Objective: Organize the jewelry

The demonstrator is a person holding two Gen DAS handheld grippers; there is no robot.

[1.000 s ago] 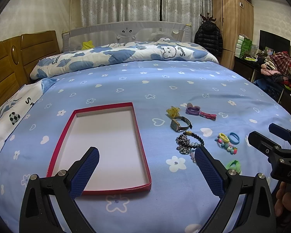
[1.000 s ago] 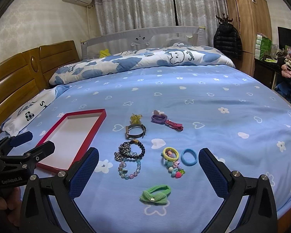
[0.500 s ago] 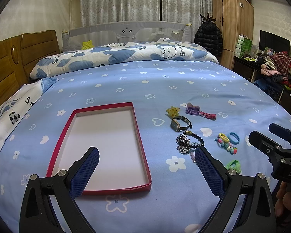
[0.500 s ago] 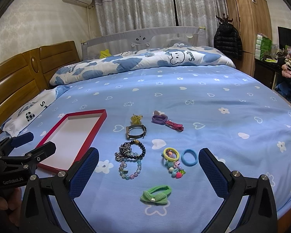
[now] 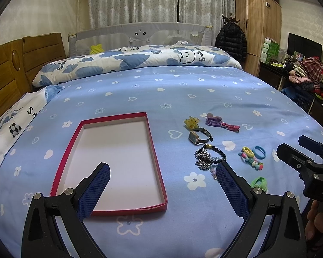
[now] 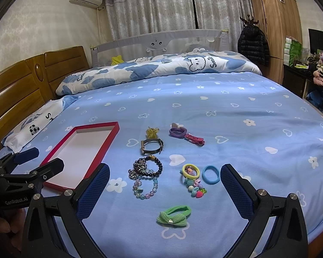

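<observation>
**Jewelry laid out on the bed beside an empty red tray**

The jewelry lies loose on the blue bedspread (image 6: 236, 116), in a cluster just right of the red-rimmed tray (image 5: 155, 157), whose white floor is bare. In the right wrist view, the wristwatch (image 6: 151, 146) sits at the cluster's 12 o'clock, with a yellow hair clip (image 6: 152, 132) just beyond it. A black bead bracelet (image 6: 155, 167) touches a silver chain bracelet (image 6: 138, 168); a pastel bead bracelet (image 6: 145, 188) lies at their 6 o'clock. At 3 o'clock are a yellow hair tie (image 6: 190, 170), a blue hair tie (image 6: 211, 174) and a colourful charm string (image 6: 196, 188). A green bow hair tie (image 6: 174, 215) lies nearest, at 6 o'clock. A purple hair tie (image 6: 177, 131) and red hair clip (image 6: 194, 139) lie at 1 o'clock.

The right hand-held gripper (image 6: 164, 185) hangs spread wide above the cluster, holding nothing. The left hand-held gripper (image 5: 161, 182) is likewise spread and empty, over the tray's near right corner.
</observation>
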